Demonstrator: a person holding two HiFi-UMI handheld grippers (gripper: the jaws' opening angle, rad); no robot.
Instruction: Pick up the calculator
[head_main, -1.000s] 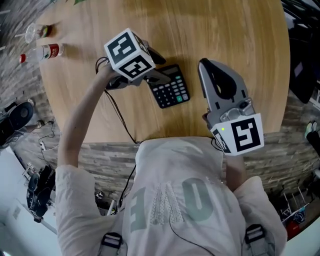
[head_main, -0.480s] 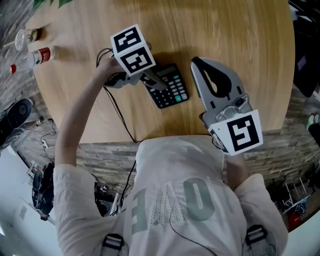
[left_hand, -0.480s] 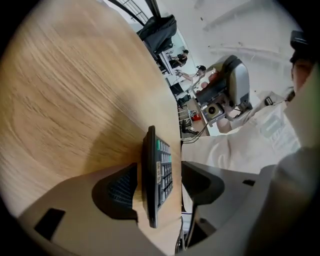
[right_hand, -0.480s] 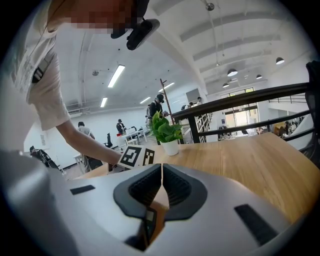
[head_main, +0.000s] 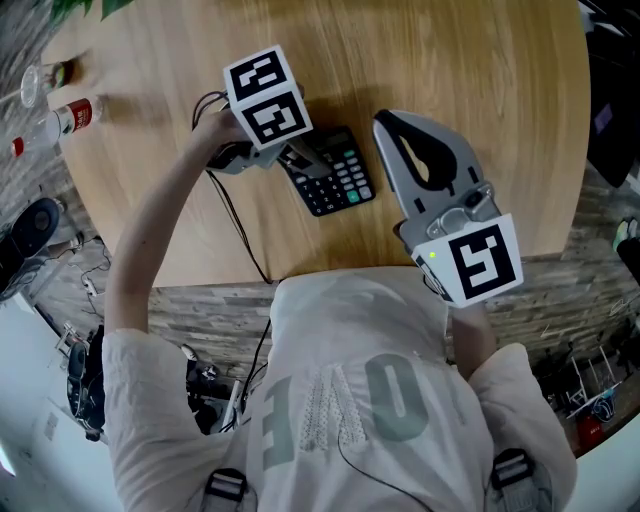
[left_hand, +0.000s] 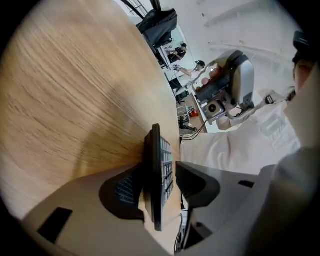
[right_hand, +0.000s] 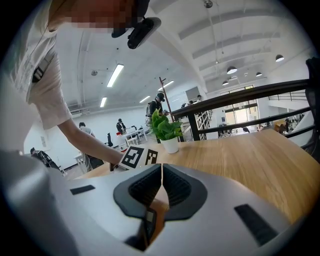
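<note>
Straddling the calculator edge, left gripper fingers have been closing.

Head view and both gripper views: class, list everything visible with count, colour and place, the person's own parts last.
table: one, light wood, under everything
calculator: one, black, on the table, between the left tool's jaws
bottle: one, clear with red label, lying at the table's left edge
clear container: one, beside the bottle, kind unclear
cable: one, black, trailing from the left tool over the table's near edge
potted plant: one, green in white pot, on the table
left tool: one, grey, jaws have just been closing around the calculator, one pad not yet touching
right tool: one, grey, jaws together, empty, beside the calculator
shirt: one, pale, bottom of head view
</note>
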